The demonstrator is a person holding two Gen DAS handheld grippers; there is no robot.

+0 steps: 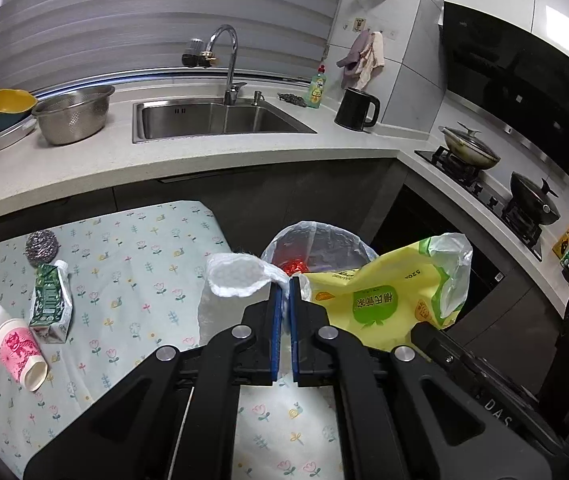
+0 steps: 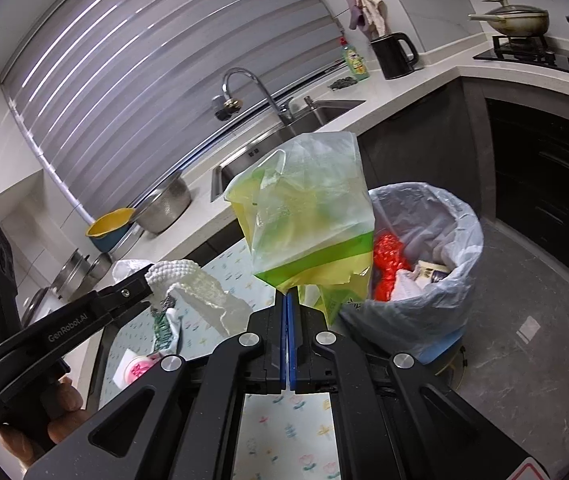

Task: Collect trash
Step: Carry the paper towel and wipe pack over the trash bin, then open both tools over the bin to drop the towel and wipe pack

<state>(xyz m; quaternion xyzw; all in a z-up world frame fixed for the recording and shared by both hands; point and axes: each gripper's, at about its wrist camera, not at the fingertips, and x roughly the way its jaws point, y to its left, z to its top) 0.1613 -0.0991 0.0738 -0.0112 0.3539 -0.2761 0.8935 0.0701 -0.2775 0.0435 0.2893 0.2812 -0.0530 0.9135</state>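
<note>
We see two fisheye views, each looking forward and downward along its own jaws. The left wrist view faces the sink; the right wrist view tilts toward the bin. Both share the sink, bin and flowered tabletop, close up.

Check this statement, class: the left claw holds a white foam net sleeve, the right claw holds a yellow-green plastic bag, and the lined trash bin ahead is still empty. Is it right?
One detail is wrong: the lined trash bin is not empty. The right wrist view shows red netting and paper scraps inside it. The rest stands.
</note>
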